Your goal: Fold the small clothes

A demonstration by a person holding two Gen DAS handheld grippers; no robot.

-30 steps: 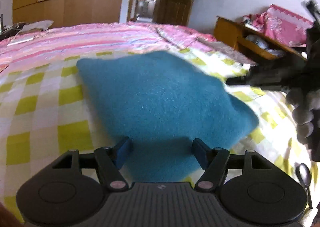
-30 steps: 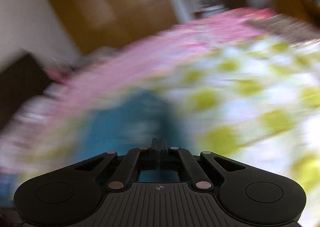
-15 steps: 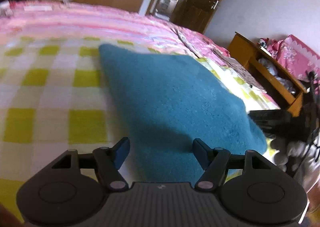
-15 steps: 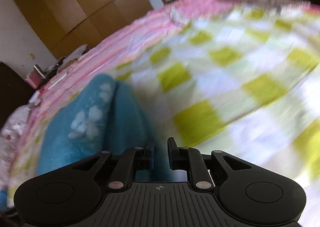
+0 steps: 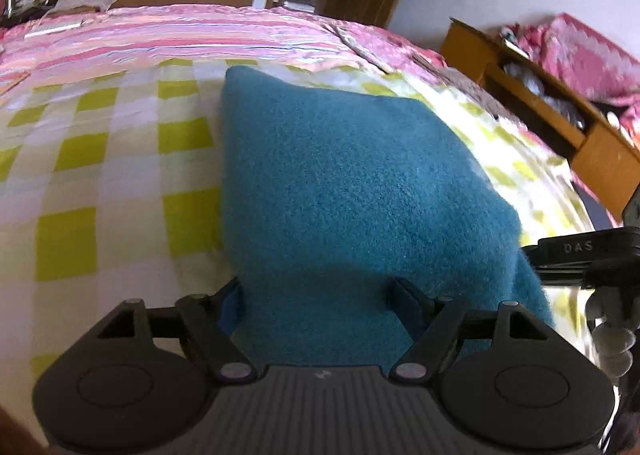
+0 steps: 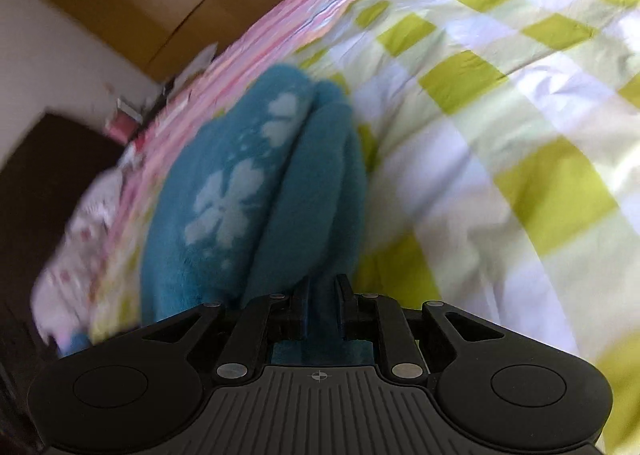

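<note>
On the yellow-and-white checked bedsheet (image 5: pixel 100 159) the teal fleece garment (image 5: pixel 344 183) lay folded, its pale flower print (image 6: pixel 228 207) showing only in the right wrist view. We held our left gripper (image 5: pixel 318 297) wide over the garment's near edge; its jaws had just been opening, with the fleece between them but the pads not pressing it. Our right gripper (image 6: pixel 322 291) had its fingers nearly together, pinching a fold of the fleece at the garment's corner. A pink striped quilt (image 5: pixel 180 35) lay beyond.
</note>
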